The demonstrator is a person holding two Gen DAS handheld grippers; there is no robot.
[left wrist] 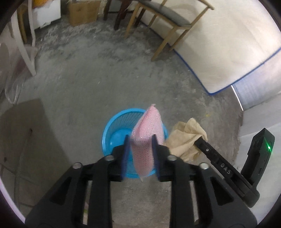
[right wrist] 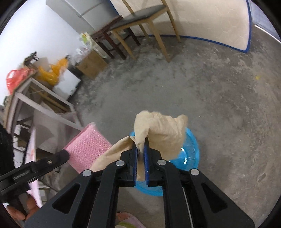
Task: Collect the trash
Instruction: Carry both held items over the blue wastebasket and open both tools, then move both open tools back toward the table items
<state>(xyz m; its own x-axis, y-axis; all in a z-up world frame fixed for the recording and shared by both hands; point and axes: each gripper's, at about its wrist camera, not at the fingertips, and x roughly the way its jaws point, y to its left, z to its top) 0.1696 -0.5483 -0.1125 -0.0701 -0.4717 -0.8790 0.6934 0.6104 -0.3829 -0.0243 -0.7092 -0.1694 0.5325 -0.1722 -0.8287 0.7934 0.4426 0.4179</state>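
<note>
A bare concrete floor (left wrist: 98, 75) runs out to the clutter at its edges: a mattress (left wrist: 228, 52) with blue piping leaning at the right, a pale wooden chair (left wrist: 168, 19) with a grey seat in front of it, a dark stool (right wrist: 108, 40) beside that, a cardboard box (left wrist: 82, 12), and a white table (right wrist: 35, 93) piled with one orange and one red bag. Nothing lies on the floor between these and the bin.

One blue slatted bin (left wrist: 117, 133) stands on the floor below both tongs; the visible part of its bottom shows only blue plastic.

Two pieces of trash are held, one per tool. The left tongs (left wrist: 140, 140) pinch a pink bubble-wrap pouch (left wrist: 149, 126) upright, directly over the bin. The right tongs (right wrist: 140, 146) are pressed nearly together on a crumpled tan paper (right wrist: 161, 129), which hangs above the bin's rim and covers part of it. The two held pieces sit just beside each other.
</note>
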